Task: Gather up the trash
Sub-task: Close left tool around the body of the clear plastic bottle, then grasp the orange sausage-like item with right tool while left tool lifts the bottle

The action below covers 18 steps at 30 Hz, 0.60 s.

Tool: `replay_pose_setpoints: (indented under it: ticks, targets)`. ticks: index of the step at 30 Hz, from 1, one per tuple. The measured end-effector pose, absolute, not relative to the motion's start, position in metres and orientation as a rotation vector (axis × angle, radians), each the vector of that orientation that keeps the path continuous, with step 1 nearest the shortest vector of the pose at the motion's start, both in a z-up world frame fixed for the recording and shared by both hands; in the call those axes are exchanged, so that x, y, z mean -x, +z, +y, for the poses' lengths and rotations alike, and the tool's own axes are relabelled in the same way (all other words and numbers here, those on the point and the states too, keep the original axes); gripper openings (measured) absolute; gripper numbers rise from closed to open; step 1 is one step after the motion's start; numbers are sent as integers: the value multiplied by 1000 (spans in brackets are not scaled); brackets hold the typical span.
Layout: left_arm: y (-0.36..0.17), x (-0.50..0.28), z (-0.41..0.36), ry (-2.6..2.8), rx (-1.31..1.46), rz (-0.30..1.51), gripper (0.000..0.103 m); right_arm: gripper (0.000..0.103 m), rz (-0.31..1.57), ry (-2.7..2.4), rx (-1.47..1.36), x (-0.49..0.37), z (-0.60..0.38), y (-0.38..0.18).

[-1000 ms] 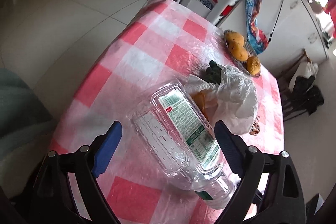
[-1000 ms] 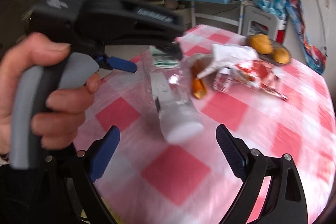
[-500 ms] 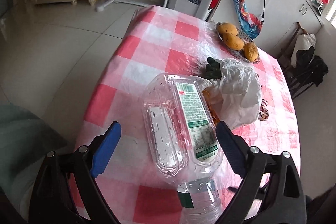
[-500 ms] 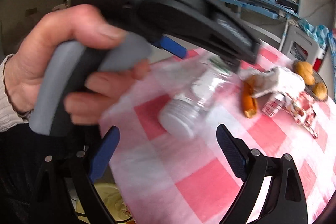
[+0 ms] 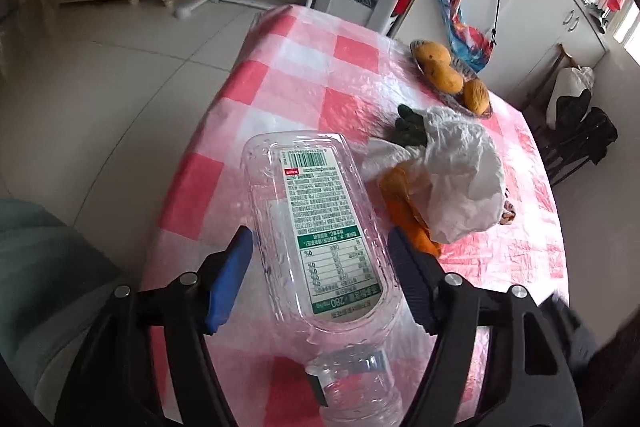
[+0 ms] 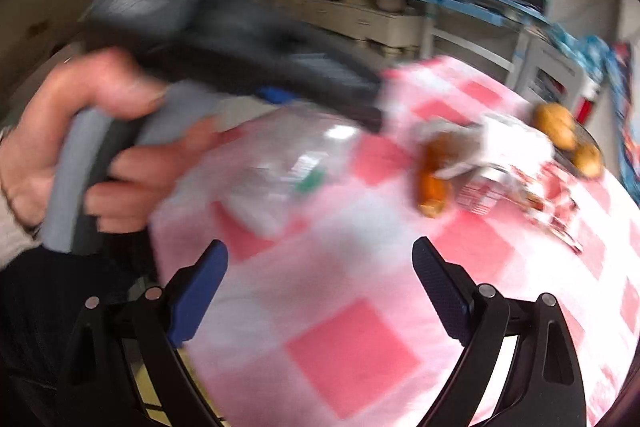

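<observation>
Bottle: a clear plastic bottle [image 5: 320,227] lies on its side on the checked worktop [image 5: 320,75], cap end toward the camera, between the blue pads.
Left tongs [image 5: 320,275]: closing around the bottle; whether the pads press it yet I cannot tell.
Right tongs [image 6: 320,291]: spread wide, nothing between them, above the worktop.
Beyond the bottle: a crumpled white bag [image 5: 460,179], then a dish of orange fruit [image 5: 444,75].
</observation>
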State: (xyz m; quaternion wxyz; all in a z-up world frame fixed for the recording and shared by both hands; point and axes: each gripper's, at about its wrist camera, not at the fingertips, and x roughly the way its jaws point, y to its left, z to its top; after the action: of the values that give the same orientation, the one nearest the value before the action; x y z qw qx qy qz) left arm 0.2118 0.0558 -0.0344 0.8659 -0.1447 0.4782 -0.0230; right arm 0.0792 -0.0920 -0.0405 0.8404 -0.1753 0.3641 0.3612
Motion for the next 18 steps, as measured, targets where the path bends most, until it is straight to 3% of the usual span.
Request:
replay_pose_setpoints:
  ticks: [4, 6, 9, 18]
  targets:
    - [-35, -210, 64, -134, 295, 982, 63, 87, 790, 698, 338, -99, -97, -39]
    - [-34, -209, 66, -163, 274, 980, 61, 73, 798, 693, 349, -106, -91, -40]
    - [-31, -207, 71, -163, 239, 973, 61, 64, 813, 681, 358, -117, -80, -42]
    - [-32, -203, 70, -179, 225, 952, 61, 56, 863, 602, 369, -154, -66, -54]
